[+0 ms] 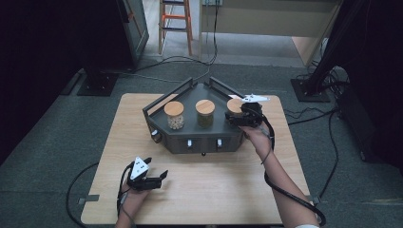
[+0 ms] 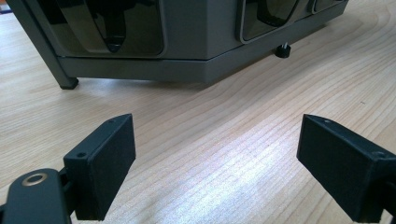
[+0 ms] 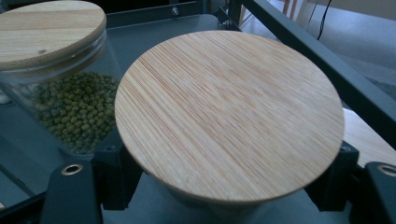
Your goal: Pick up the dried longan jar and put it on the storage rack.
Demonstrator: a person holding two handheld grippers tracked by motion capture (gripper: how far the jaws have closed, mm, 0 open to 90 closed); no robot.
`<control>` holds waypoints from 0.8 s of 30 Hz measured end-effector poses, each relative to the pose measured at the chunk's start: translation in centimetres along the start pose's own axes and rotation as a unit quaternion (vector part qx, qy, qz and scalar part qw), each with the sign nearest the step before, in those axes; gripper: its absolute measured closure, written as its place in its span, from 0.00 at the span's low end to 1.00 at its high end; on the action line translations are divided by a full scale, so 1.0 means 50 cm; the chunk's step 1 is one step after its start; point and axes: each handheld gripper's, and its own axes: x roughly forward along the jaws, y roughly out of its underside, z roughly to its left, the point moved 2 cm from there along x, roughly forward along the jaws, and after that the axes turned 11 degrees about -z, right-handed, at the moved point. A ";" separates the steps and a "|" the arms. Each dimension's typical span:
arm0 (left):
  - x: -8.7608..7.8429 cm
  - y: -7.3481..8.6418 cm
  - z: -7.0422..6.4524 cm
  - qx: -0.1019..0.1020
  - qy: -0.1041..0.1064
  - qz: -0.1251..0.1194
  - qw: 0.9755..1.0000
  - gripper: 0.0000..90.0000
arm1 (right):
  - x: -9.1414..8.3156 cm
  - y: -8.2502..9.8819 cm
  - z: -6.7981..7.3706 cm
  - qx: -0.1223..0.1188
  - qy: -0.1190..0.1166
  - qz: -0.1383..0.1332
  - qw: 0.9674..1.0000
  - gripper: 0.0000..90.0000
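Note:
A dark grey angular rack (image 1: 177, 140) on the wooden table (image 1: 209, 190) holds three glass jars with round wooden lids. My right gripper (image 1: 233, 117) reaches in from the right and is shut on the rightmost jar (image 1: 234, 104). In the right gripper view its lid (image 3: 229, 112) sits between the two black jaws of my right gripper (image 3: 224, 198), which press on the jar below the lid. The middle jar (image 1: 205, 114) (image 3: 70, 107) holds green beans; the left jar (image 1: 174, 115) holds pale ones. My left gripper (image 1: 157, 167) (image 2: 217, 158) rests low over the table's front left, open, nothing between its jaws.
The rack's front wall (image 2: 187, 51) has knobs and small windows and stands on short feet. Its raised rail (image 3: 303, 51) runs close behind the held jar. Cables trail from both grippers. An orange stool (image 1: 176, 23) and stand bases are on the floor beyond the table.

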 end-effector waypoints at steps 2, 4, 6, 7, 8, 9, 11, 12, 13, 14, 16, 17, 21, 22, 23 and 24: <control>0.000 0.000 0.000 0.000 0.000 0.000 1.000 0.13 | 0.002 0.001 0.003 -0.006 0.000 0.000 1.000 0.28; 0.000 0.000 0.000 0.001 0.000 0.000 1.000 0.13 | 0.003 0.001 0.004 -0.005 -0.002 0.000 1.000 0.28; 0.000 0.000 0.000 0.001 0.000 0.000 1.000 0.13 | 0.004 0.001 0.004 -0.005 -0.002 0.000 1.000 0.28; 0.000 0.000 0.000 0.001 0.000 0.000 1.000 0.13 | 0.005 0.001 0.004 -0.005 -0.002 -0.001 1.000 0.28; 0.000 0.000 -0.001 0.001 0.000 0.001 1.000 0.13 | 0.005 0.002 0.004 -0.004 -0.002 -0.002 1.000 0.28; 0.000 -0.001 -0.001 0.001 0.000 0.001 1.000 0.13 | 0.005 0.003 0.004 -0.004 -0.001 -0.003 1.000 0.28; 0.000 -0.001 -0.001 0.002 0.001 0.002 1.000 0.13 | 0.005 0.005 0.005 -0.005 -0.002 -0.005 1.000 0.28; 0.000 -0.001 -0.001 0.002 0.001 0.001 1.000 0.13 | 0.005 0.006 0.007 -0.007 0.000 -0.006 1.000 0.28; 0.000 -0.001 -0.001 0.001 0.001 0.001 1.000 0.13 | 0.005 0.006 0.010 -0.011 0.002 -0.006 1.000 0.28; 0.000 -0.001 -0.001 0.001 0.001 0.001 1.000 0.13 | 0.005 0.007 0.011 -0.011 0.002 -0.007 1.000 0.28; 0.000 -0.001 -0.001 0.001 0.001 0.001 1.000 0.13 | 0.005 0.008 0.010 -0.007 0.002 -0.008 1.000 0.28; 0.000 -0.001 -0.001 0.002 0.001 0.001 1.000 0.13 | 0.004 0.009 0.010 -0.006 0.003 -0.009 1.000 0.26; 0.001 -0.001 -0.001 0.002 0.001 0.002 1.000 0.13 | 0.006 0.013 0.009 -0.004 -0.001 -0.004 1.000 0.21; 0.001 -0.001 -0.001 0.002 0.001 0.002 1.000 0.13 | 0.006 0.016 0.012 -0.008 0.002 -0.006 1.000 0.21; 0.001 -0.001 -0.001 0.002 0.001 0.002 1.000 0.13 | 0.005 0.020 0.014 -0.011 0.004 -0.008 1.000 0.20; 0.001 -0.001 -0.001 0.002 0.001 0.002 1.000 0.13 | 0.004 0.023 0.015 -0.012 0.004 -0.010 1.000 0.18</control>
